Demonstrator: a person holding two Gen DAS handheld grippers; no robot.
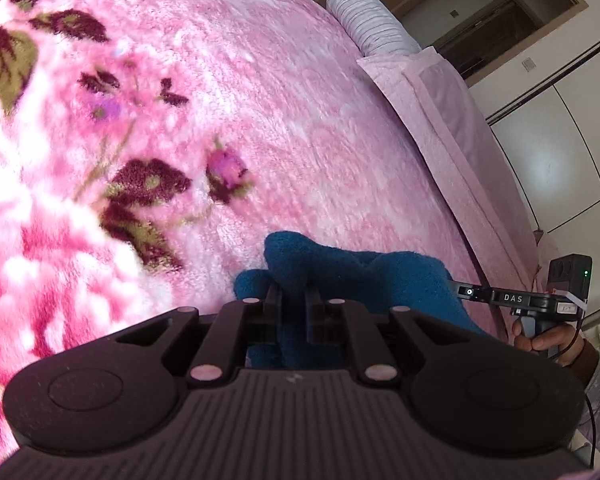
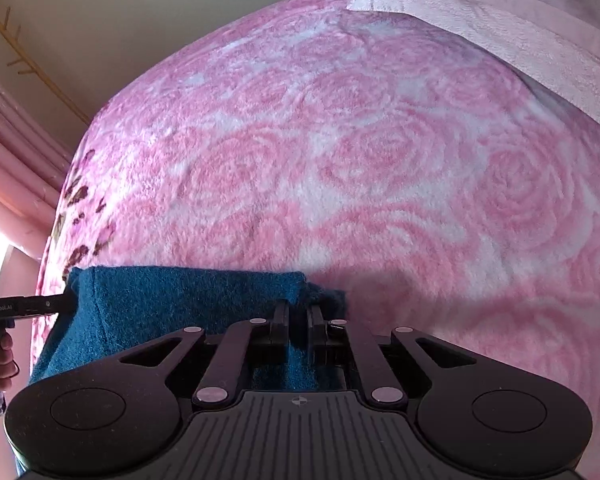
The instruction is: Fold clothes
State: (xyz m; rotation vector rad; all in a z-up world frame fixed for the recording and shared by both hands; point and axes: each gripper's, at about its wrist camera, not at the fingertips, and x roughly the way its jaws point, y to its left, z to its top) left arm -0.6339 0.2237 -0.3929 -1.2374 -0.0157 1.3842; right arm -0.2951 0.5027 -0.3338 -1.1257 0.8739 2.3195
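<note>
A teal fleece garment (image 1: pixel 340 276) hangs stretched between both grippers above a pink floral blanket (image 1: pixel 260 100). My left gripper (image 1: pixel 293 292) is shut on one corner of the garment, cloth bunched between its fingers. In the right wrist view the teal garment (image 2: pixel 180 300) spreads left in a flat band, and my right gripper (image 2: pixel 299 312) is shut on its other top corner. The right gripper's body (image 1: pixel 520 300) shows at the cloth's far end in the left wrist view, held by a hand (image 1: pixel 540 340). The left gripper's tip (image 2: pixel 28 306) shows at the left edge of the right wrist view.
The pink rose blanket (image 2: pixel 380 160) covers the bed. A pale pink folded cover (image 1: pixel 452 120) and a striped pillow (image 1: pixel 364 20) lie at the head. White wardrobe doors (image 1: pixel 560 140) stand past the bed. Pink curtains (image 2: pixel 12 140) hang on the other side.
</note>
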